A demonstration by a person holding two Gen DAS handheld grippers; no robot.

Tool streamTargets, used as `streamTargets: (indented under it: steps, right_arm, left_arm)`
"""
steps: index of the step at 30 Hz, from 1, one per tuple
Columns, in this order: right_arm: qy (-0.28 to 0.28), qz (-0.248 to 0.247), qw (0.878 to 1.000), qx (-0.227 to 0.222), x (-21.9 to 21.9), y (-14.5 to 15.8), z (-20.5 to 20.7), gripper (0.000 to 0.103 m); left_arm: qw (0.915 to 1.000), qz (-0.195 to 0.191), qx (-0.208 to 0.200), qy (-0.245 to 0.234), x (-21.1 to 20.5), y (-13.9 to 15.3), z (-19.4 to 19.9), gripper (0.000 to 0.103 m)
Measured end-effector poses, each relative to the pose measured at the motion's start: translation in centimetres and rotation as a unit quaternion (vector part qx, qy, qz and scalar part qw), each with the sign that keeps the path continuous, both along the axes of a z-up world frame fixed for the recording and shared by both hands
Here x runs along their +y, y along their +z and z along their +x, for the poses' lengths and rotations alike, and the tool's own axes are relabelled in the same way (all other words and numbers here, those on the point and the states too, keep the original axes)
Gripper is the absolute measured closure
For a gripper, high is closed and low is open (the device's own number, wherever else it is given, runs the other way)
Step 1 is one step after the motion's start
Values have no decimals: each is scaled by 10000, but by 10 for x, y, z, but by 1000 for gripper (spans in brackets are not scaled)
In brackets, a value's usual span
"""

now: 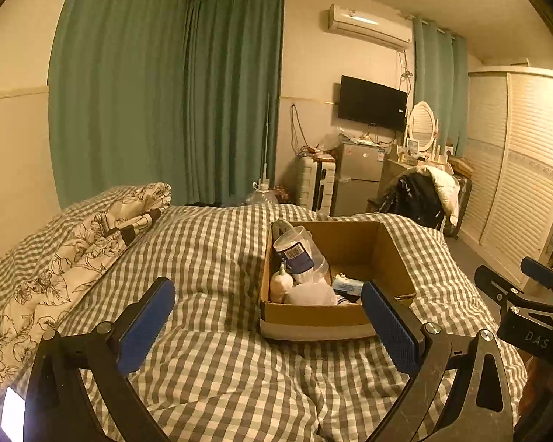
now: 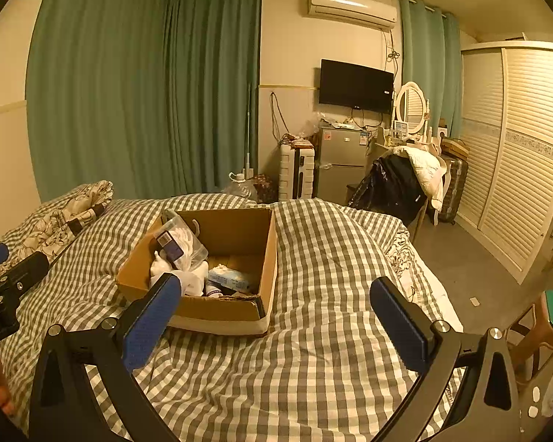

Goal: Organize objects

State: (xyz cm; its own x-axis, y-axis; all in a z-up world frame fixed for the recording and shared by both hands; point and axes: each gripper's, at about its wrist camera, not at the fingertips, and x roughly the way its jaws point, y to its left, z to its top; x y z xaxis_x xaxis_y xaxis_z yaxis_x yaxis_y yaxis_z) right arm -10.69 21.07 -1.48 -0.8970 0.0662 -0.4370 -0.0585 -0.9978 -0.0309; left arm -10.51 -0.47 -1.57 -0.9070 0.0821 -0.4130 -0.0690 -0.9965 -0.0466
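An open cardboard box (image 1: 390, 258) sits on the checked bed; it also shows in the right wrist view (image 2: 239, 228). Inside lie a clear plastic container with a blue label (image 1: 298, 254), white soft items (image 1: 309, 293) and a light blue packet (image 1: 346, 284); the packet also shows in the right wrist view (image 2: 232, 278). My left gripper (image 1: 269, 320) is open and empty, just in front of the box. My right gripper (image 2: 276, 316) is open and empty, in front of the box and to its right. The left gripper's body shows at the left edge of the right wrist view (image 2: 3, 291).
A grey-checked duvet (image 1: 210, 265) covers the bed. A floral pillow (image 1: 81, 250) lies at the left. Beyond the bed are green curtains, a small fridge (image 2: 341, 162), suitcases, a chair with clothes (image 2: 398, 180) and a louvred wardrobe (image 2: 512, 154). A stool (image 2: 542, 328) stands at the right.
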Motion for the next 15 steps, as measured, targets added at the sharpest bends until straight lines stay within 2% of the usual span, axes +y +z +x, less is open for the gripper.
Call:
streamTargets:
  steps: [15]
  right_arm:
    - [48, 68, 9999, 66, -5, 7, 7, 0]
  left_arm:
    - [10000, -81, 5, -50, 6, 4, 3, 0]
